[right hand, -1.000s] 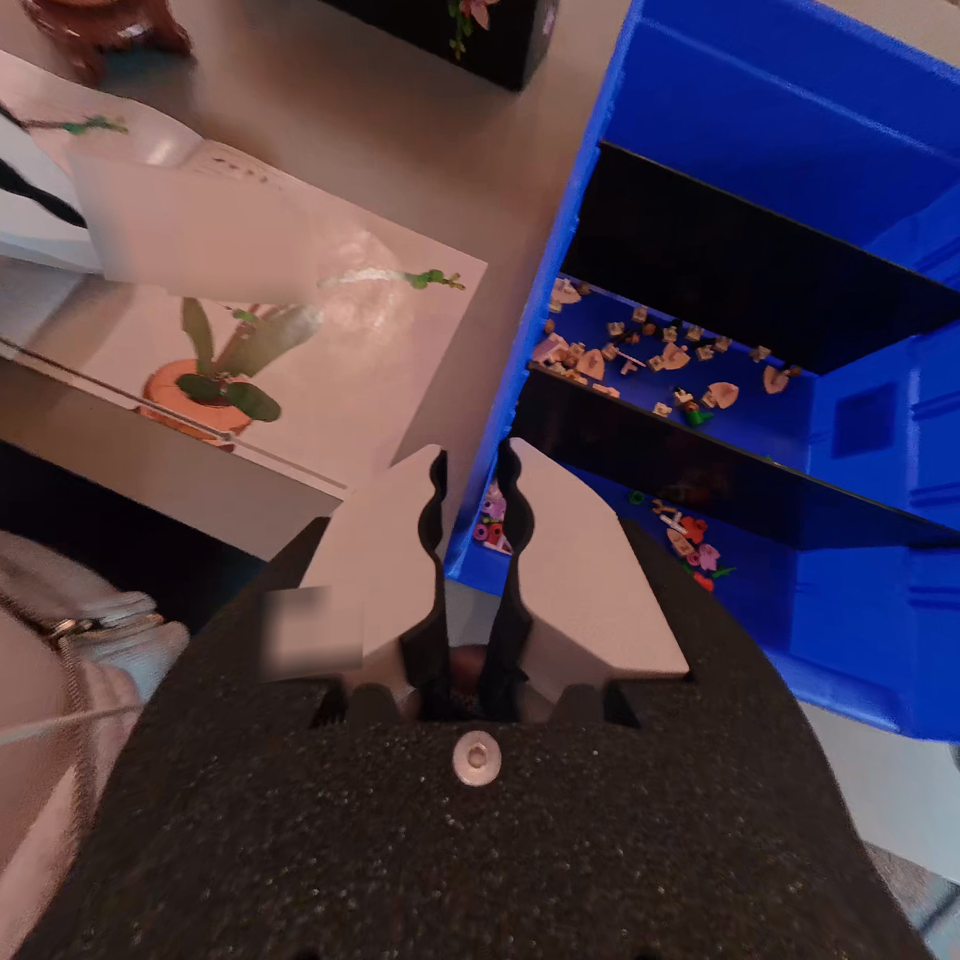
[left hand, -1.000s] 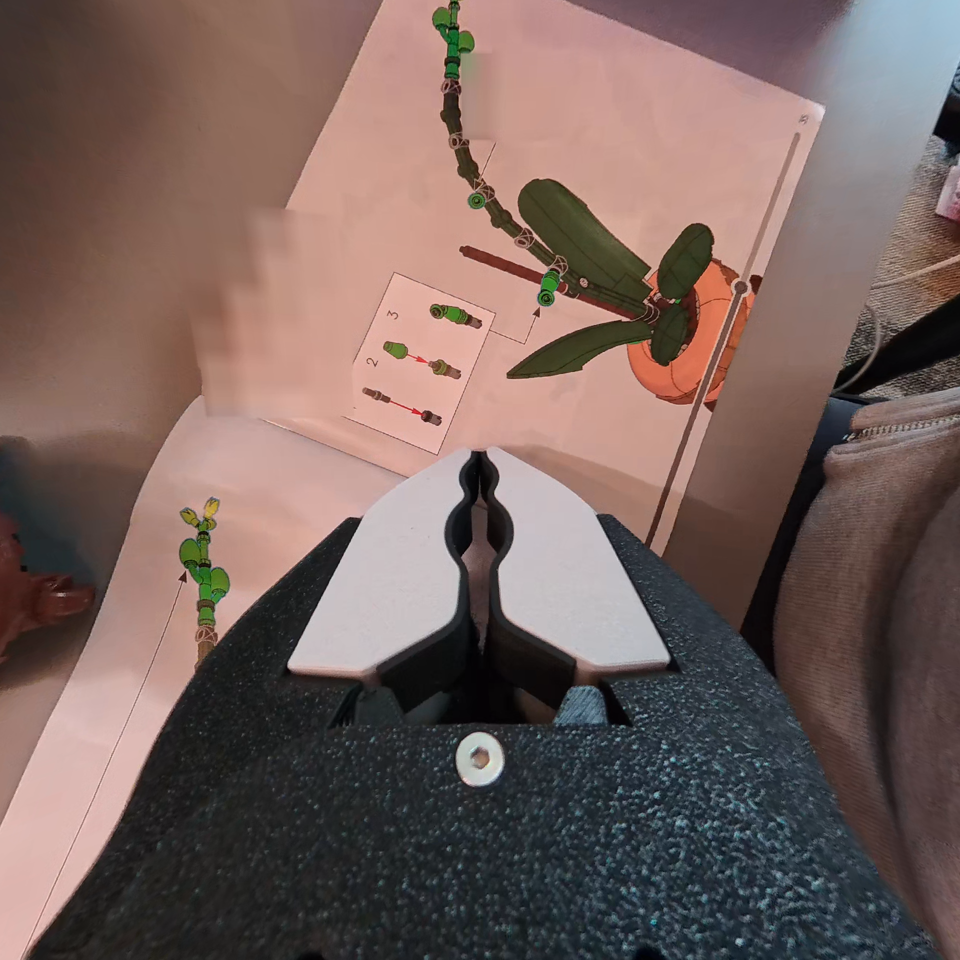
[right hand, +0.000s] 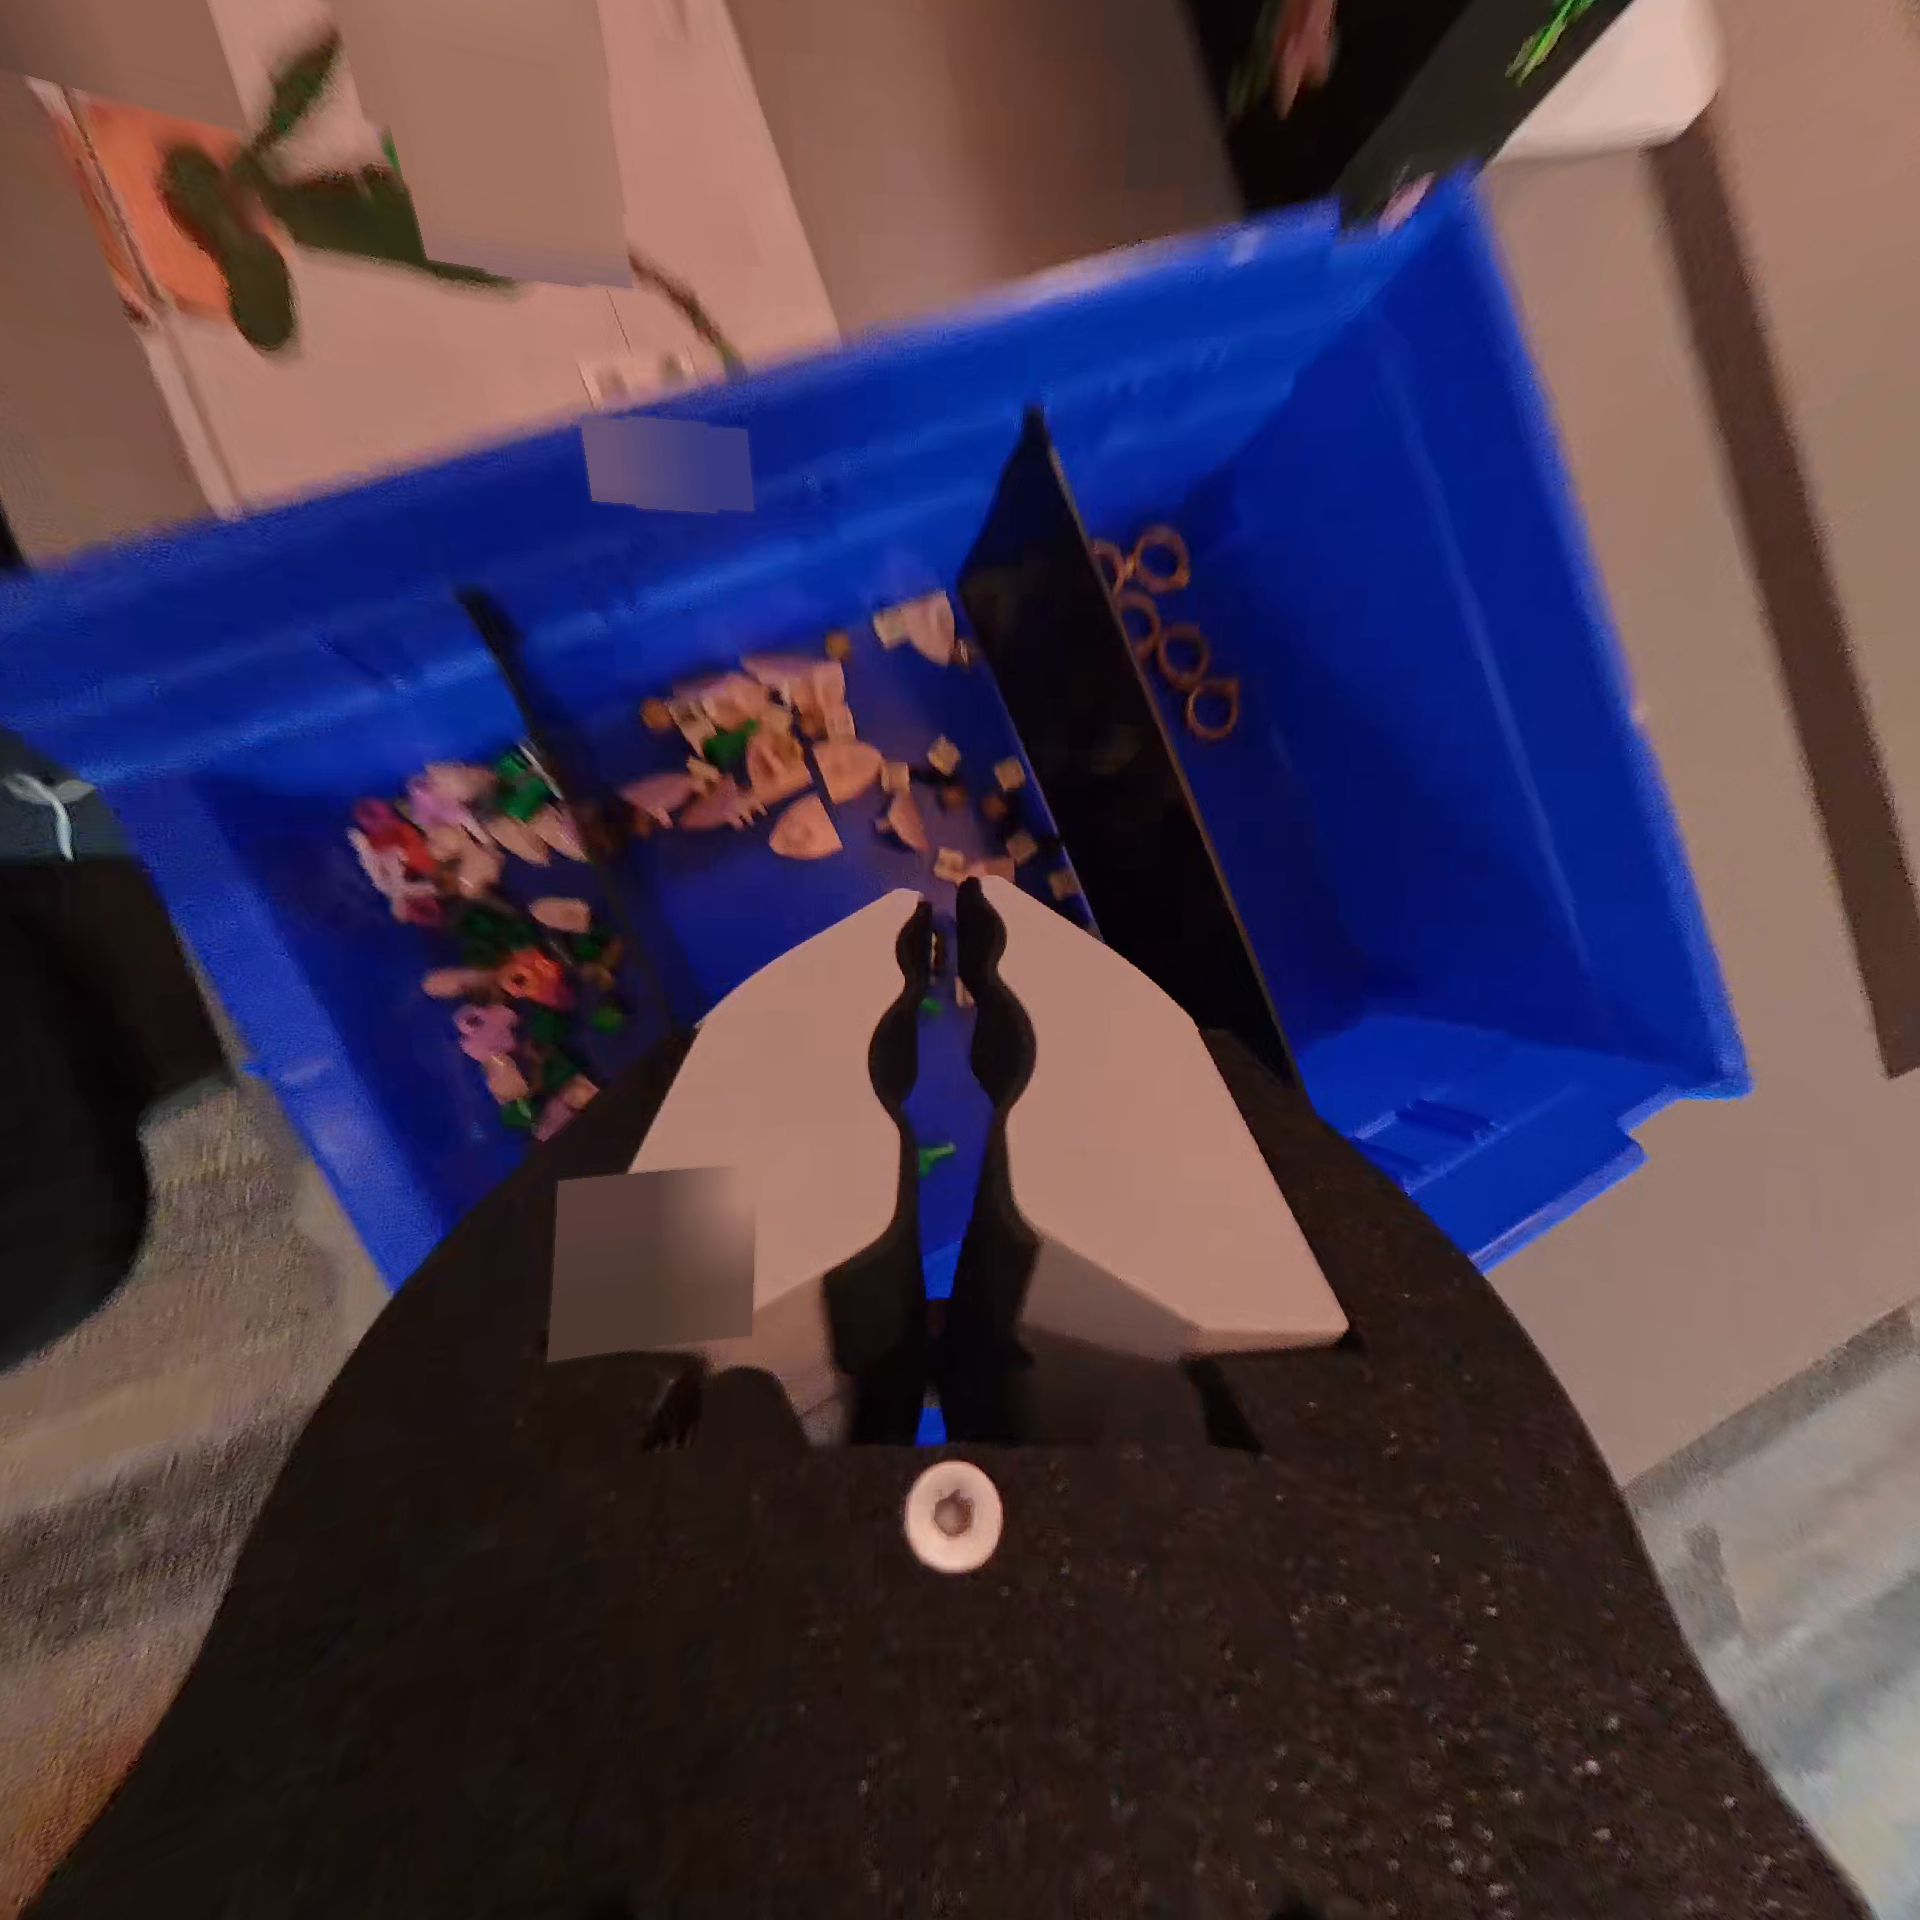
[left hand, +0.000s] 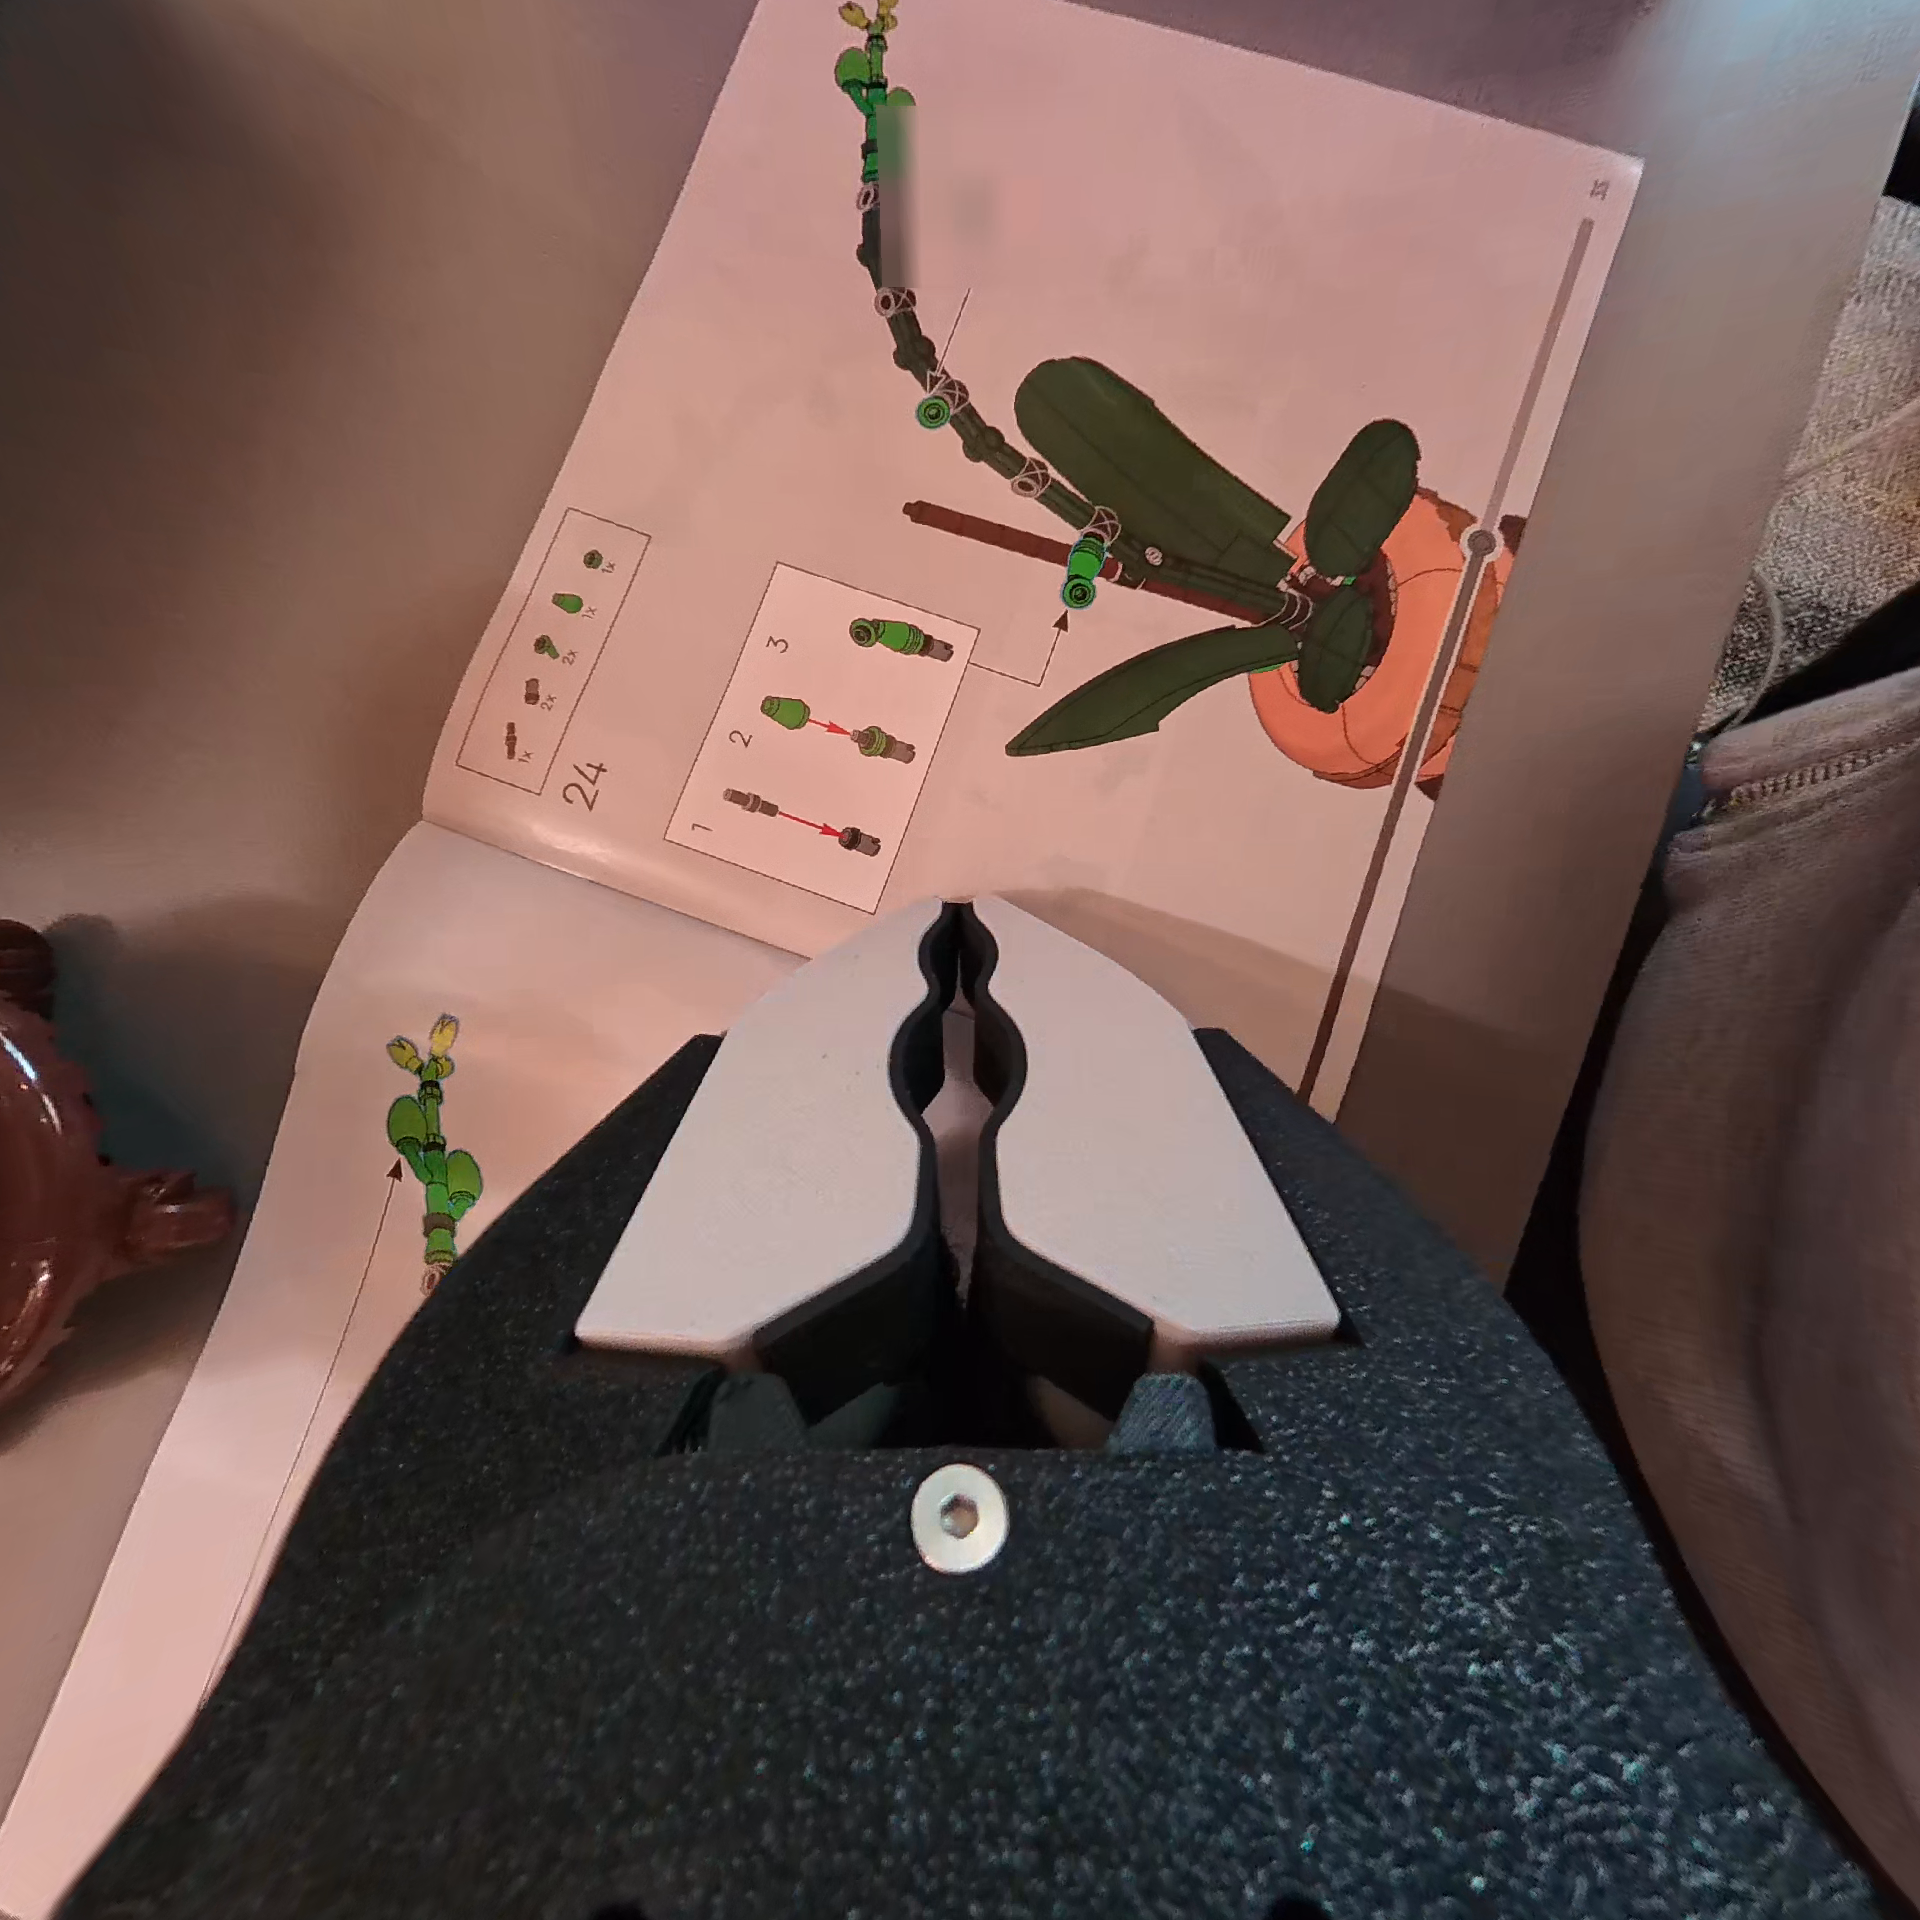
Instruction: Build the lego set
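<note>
Two matte tools: left over glossy booklet.

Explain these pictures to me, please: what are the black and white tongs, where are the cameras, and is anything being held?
No robot arm here: a person carries one pair of tongs in each hand, and a camera on each looks forward along its two fingers. The left tongs are shut, with nothing visible between them, over an open instruction booklet showing a plant in an orange pot. A brown model piece sits at the left edge. The right tongs hover over a blue bin split by black dividers, fingers slightly apart. Its compartments hold small pale pieces, mixed coloured pieces and brownish rings. That picture is blurred, but nothing seems gripped.
</note>
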### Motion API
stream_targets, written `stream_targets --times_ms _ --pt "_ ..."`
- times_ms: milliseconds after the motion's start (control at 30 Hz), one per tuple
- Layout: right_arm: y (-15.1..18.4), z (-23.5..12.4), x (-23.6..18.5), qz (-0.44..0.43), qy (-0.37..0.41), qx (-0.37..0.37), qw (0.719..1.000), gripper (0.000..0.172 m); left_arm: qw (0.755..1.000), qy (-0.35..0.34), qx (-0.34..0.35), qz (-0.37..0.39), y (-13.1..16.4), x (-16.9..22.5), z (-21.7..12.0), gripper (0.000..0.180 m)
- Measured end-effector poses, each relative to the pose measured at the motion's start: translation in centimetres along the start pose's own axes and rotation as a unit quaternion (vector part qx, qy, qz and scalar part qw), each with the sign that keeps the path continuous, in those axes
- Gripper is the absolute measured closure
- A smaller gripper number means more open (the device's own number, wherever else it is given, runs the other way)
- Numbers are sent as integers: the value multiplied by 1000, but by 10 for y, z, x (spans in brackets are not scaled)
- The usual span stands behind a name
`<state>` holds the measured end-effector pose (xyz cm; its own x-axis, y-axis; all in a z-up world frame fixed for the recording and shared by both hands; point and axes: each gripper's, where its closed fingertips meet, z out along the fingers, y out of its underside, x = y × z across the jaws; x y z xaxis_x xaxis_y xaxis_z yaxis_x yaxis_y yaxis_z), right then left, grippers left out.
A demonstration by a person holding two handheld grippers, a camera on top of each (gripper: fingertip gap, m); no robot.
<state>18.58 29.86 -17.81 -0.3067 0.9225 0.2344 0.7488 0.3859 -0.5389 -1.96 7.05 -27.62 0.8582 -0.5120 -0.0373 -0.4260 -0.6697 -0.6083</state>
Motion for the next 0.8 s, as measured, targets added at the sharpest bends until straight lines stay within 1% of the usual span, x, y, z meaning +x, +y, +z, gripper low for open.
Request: stream_targets --times_ms 67,133,200,300,367,600,700,800 --pt "17 17 9 -18 -5 -49 999 167 1000 3 4 -6 0 0 0 180" --pt "29 28 14 -32 0 -81 996 167 1000 9 6 -16 0 0 0 180" --pt "35 37 13 -39 -4 -101 994 167 1000 14 8 -24 0 0 0 180" --pt "51 49 9 -70 -13 -155 985 167 999 20 13 -34 0 -1 0 180" --pt "52 56 3 -65 -32 -159 985 163 999 24 18 -39 0 -1 0 180" --pt "51 65 2 -45 -63 -162 984 164 997 34 37 -53 0 -1 0 180" --pt "58 70 -3 -48 -82 -199 975 163 997 34 42 -52 0 -1 0 180" --pt "58 70 -4 -44 -93 -202 974 165 997 35 46 -48 0 -1 -1 180"
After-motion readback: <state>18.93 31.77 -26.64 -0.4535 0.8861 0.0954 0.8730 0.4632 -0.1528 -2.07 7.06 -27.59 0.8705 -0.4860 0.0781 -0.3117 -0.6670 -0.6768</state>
